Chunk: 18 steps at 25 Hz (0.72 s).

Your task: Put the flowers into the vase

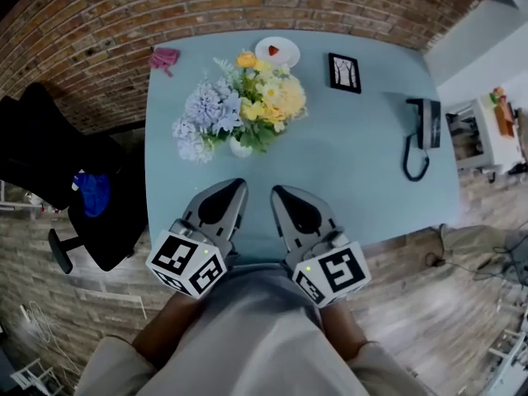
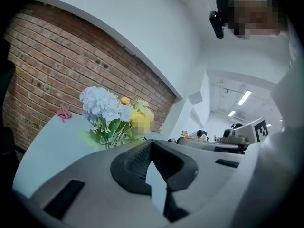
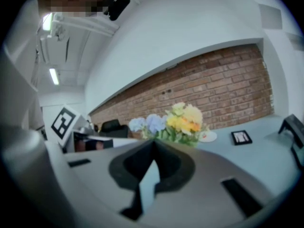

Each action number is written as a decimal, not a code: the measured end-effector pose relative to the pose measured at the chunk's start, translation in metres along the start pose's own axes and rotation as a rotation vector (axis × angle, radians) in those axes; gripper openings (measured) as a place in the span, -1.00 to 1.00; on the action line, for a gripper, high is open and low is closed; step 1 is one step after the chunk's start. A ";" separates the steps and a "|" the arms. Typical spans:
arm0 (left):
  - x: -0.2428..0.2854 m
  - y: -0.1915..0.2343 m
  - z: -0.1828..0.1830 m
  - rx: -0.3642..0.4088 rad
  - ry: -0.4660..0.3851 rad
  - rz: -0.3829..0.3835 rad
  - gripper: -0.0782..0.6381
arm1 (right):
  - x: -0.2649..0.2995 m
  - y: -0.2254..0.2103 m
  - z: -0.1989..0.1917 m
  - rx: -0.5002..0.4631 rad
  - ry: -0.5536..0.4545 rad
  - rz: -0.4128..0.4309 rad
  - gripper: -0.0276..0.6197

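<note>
A bunch of flowers (image 1: 239,110), pale blue on the left and yellow on the right, stands in a small white vase (image 1: 240,148) on the light blue table (image 1: 355,172). The flowers (image 2: 111,113) also show ahead of the jaws in the left gripper view, and the flowers (image 3: 178,120) in the right gripper view. My left gripper (image 1: 239,185) and right gripper (image 1: 277,192) hover side by side over the table's near edge, well short of the vase. Both are shut with nothing between the tips.
Behind the flowers sits a white plate (image 1: 277,50) with a red bit on it. A pink cloth (image 1: 164,58) lies at the far left corner, a framed picture (image 1: 344,72) at the far right, a black telephone (image 1: 424,130) at the right edge. A black chair (image 1: 78,196) stands left of the table.
</note>
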<state>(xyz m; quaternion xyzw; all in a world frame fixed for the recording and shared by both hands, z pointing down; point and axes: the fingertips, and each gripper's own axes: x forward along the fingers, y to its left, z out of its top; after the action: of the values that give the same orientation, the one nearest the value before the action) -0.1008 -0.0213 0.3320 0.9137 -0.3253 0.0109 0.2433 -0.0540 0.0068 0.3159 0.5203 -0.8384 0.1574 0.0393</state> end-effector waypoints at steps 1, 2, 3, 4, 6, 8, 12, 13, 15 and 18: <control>-0.001 -0.001 0.000 0.001 0.002 -0.004 -0.75 | -0.001 0.002 0.002 0.004 0.001 0.014 -0.84; -0.002 -0.003 -0.001 0.003 0.003 -0.008 -0.75 | -0.002 0.003 0.004 0.004 0.003 0.024 -0.84; -0.002 -0.004 -0.002 0.005 0.005 -0.012 -0.75 | -0.003 0.004 0.006 0.001 0.006 0.031 -0.85; -0.003 -0.005 -0.003 0.005 0.008 -0.014 -0.75 | -0.004 0.004 0.007 -0.007 0.011 0.037 -0.84; -0.005 -0.004 -0.004 0.001 0.012 -0.012 -0.75 | -0.005 0.005 0.009 -0.020 0.018 0.049 -0.84; -0.007 -0.002 -0.005 -0.014 0.014 -0.009 -0.75 | -0.004 0.006 0.009 -0.025 0.024 0.060 -0.84; -0.010 0.002 -0.009 -0.039 0.022 -0.001 -0.75 | -0.004 0.010 0.007 -0.027 0.044 0.087 -0.84; -0.011 0.003 -0.009 -0.044 0.023 0.000 -0.75 | -0.005 0.011 0.006 -0.031 0.049 0.093 -0.84; -0.010 0.002 -0.009 -0.068 0.020 -0.002 -0.75 | -0.006 0.012 0.004 -0.039 0.058 0.103 -0.84; -0.008 0.004 -0.010 -0.085 0.016 -0.002 -0.75 | -0.006 0.012 0.003 -0.040 0.062 0.109 -0.84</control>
<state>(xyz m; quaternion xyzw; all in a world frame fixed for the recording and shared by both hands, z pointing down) -0.1075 -0.0149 0.3408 0.9028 -0.3226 0.0042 0.2843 -0.0613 0.0158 0.3086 0.4678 -0.8669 0.1584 0.0673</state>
